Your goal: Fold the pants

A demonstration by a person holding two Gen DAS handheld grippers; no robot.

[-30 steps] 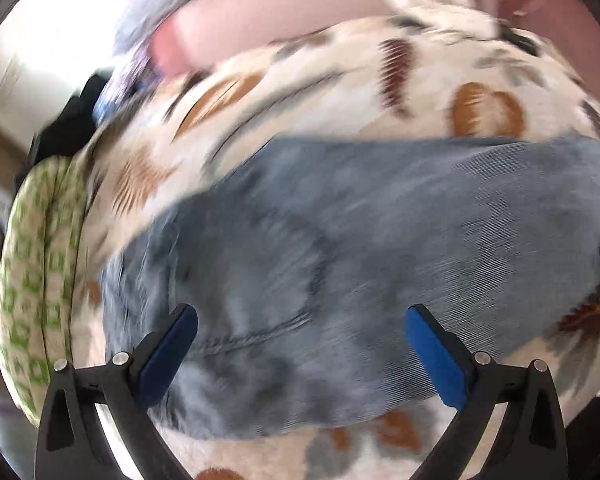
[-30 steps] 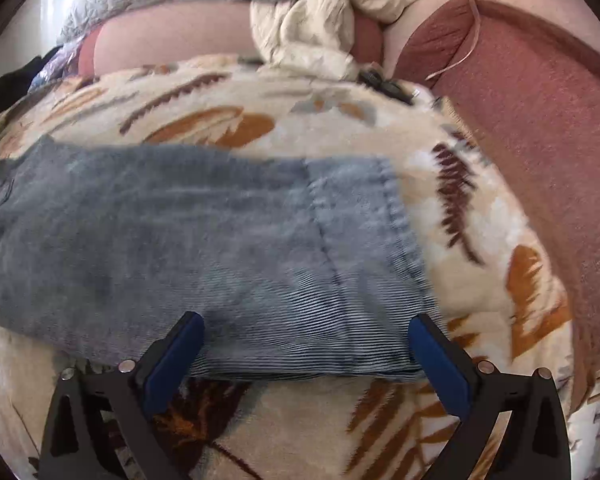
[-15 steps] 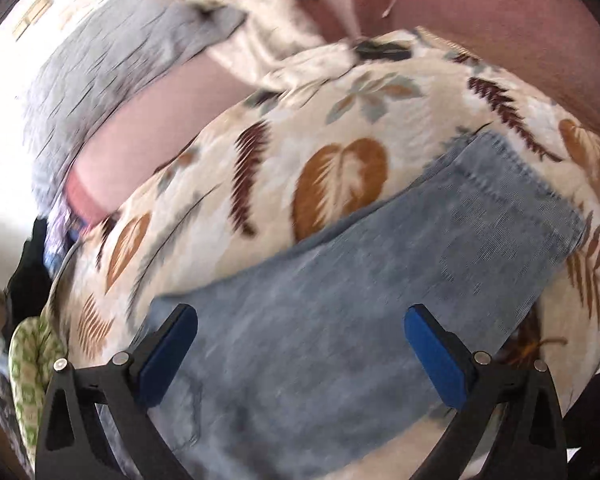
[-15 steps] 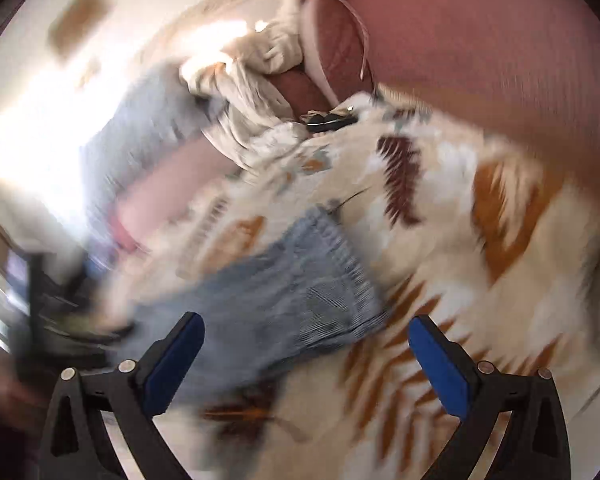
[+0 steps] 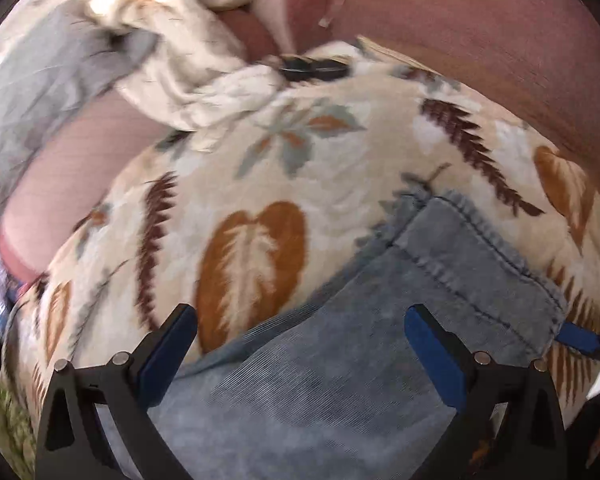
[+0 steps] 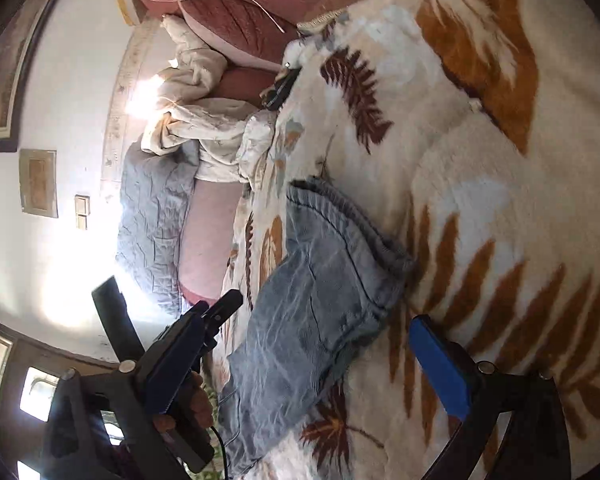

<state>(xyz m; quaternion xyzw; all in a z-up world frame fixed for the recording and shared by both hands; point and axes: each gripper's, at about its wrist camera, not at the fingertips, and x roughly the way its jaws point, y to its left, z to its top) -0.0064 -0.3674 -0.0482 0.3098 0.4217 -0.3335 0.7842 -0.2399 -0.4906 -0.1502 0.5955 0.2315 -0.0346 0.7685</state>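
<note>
Light blue denim pants (image 5: 380, 360) lie flat on a cream leaf-print blanket (image 5: 260, 184), with the stitched hem end (image 5: 480, 248) toward the far right. My left gripper (image 5: 300, 344) is open and empty, just above the middle of the denim. My right gripper (image 6: 296, 360) is open and empty, rolled sideways, above the hem end of the pants (image 6: 320, 300). One blue pad of the right gripper (image 5: 576, 338) shows by the hem corner in the left wrist view. The left gripper (image 6: 180, 356) shows in the right wrist view.
A crumpled cream cloth (image 5: 204, 68) and a grey quilted pillow (image 6: 152, 216) lie at the head of the bed. A small black object (image 5: 312, 68) rests beside the cloth. A reddish headboard cushion (image 5: 480, 40) runs along the blanket's far side.
Both grippers have swung round fast. The left view turned from the pants' upper part toward the hem end. The right gripper rolled sideways and drew back from the hem. The pants stayed put.
</note>
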